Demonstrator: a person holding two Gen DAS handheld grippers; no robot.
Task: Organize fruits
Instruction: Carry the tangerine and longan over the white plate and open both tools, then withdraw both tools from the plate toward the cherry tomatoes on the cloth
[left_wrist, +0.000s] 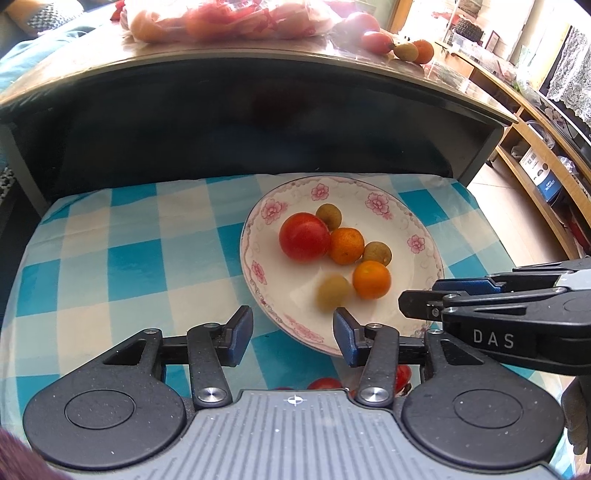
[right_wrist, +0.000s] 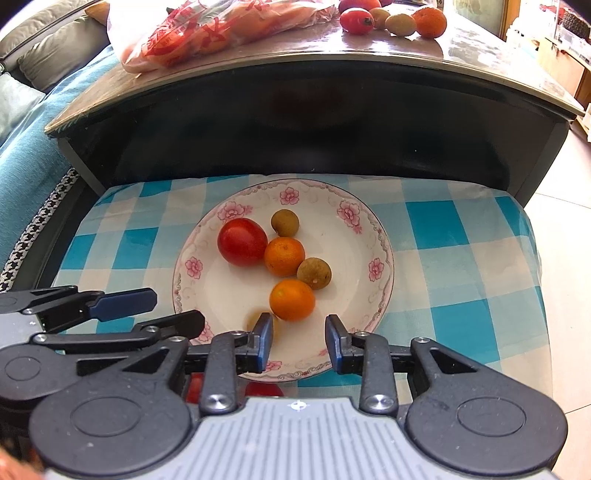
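Already on the white flower-rimmed plate (right_wrist: 369, 236), ahead of both fingers: red tomato (right_wrist: 242, 242), two oranges, three brownish longans, one blurred. Left gripper (left_wrist: 293, 330) and right gripper (right_wrist: 299, 341) both spread apart, empty. More fruits (right_wrist: 393, 20) and a plastic bag (right_wrist: 207, 33) waiting on the brown table (right_wrist: 332, 48) far beyond, so probably about halfway.

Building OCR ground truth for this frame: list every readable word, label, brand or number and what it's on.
"DAS": white letters on the black body of the right gripper, seen in the left wrist view.
Red print on the plastic bag on the table: too crumpled and blurred to read.
Labels on the boxes on the shelf at right: too small to read.
Nothing else legible; the plate carries only pink flowers.
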